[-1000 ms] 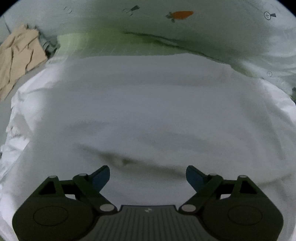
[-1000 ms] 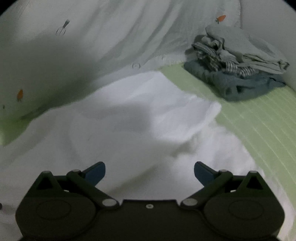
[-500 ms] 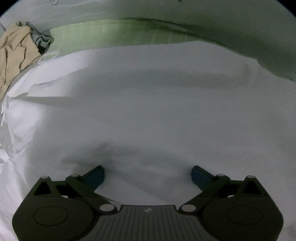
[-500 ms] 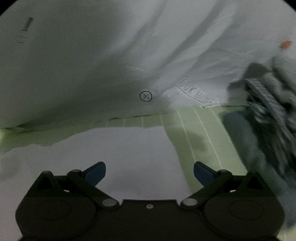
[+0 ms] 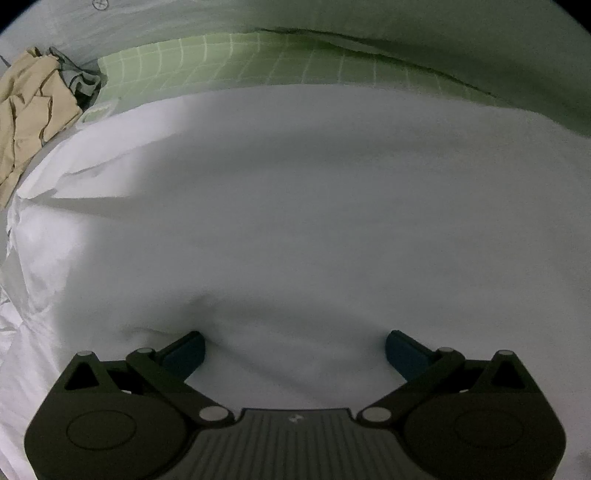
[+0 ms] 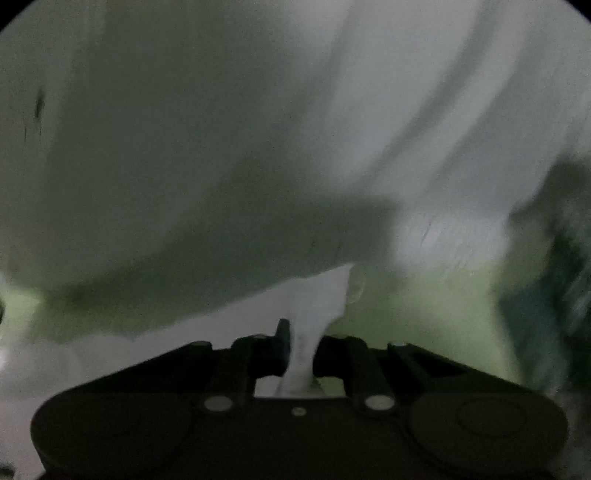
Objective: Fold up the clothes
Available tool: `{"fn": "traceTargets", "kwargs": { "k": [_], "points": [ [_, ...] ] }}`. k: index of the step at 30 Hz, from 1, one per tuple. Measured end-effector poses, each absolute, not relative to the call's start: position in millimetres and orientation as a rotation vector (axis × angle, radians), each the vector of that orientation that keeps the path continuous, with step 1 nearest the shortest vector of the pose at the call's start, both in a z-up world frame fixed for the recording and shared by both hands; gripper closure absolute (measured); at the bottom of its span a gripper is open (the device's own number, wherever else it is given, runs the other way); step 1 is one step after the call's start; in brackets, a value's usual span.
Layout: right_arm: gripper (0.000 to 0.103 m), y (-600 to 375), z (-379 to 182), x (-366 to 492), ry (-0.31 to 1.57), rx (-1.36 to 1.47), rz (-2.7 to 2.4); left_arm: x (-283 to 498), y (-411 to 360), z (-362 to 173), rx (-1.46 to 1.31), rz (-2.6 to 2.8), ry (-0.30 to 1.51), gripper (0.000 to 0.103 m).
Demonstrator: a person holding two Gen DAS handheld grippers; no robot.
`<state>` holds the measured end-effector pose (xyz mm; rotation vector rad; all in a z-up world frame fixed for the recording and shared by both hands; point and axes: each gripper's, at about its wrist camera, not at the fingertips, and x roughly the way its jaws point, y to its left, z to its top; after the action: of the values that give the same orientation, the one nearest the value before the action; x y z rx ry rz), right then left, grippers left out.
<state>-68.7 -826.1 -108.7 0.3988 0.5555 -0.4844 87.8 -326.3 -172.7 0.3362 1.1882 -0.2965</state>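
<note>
Left wrist view: the left gripper (image 5: pixel 294 345) has its jaws spread wide, the blue pads (image 5: pixel 186 350) pressed down onto a white garment (image 5: pixel 295 221) with nothing pinched between them. The garment fills most of the view, spread out with a soft dent between the pads and a folded flap at its left edge. At far left, just beside that edge, lies a crumpled beige cloth (image 5: pixel 27 118) with a bit of grey fabric (image 5: pixel 79 75) behind it. Beyond the garment's far edge shows a pale green mat (image 5: pixel 240 61) with a white grid. A light sheet (image 5: pixel 332 16) with small printed marks rises behind the mat. Lighting is dim and shadow covers the middle of the garment.

Right wrist view: blurred. The right gripper (image 6: pixel 301 345) is closed, its jaws pinching a corner of the garment (image 6: pixel 317 295), which stands up in a peak between them. The rest of the white cloth trails off to the left. Green mat (image 6: pixel 424 306) shows to the right. A dark smeared heap (image 6: pixel 554 266) sits at the right edge; what it is cannot be told. The draped sheet (image 6: pixel 221 129) fills the upper view.
</note>
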Motion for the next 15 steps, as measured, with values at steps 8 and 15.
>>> {"fn": "traceTargets", "kwargs": {
  "k": [8, 15],
  "points": [
    [0.058, -838.0, -113.3, -43.1, 0.681, 0.307, -0.696, 86.4, -328.9, -175.0, 0.341, -0.3, 1.176, 0.0],
    [0.031, -791.7, -127.9, -112.8, 0.692, 0.389, -0.842, 84.7, -332.0, -176.3, 0.354, -0.292, 1.17, 0.0]
  ]
}}
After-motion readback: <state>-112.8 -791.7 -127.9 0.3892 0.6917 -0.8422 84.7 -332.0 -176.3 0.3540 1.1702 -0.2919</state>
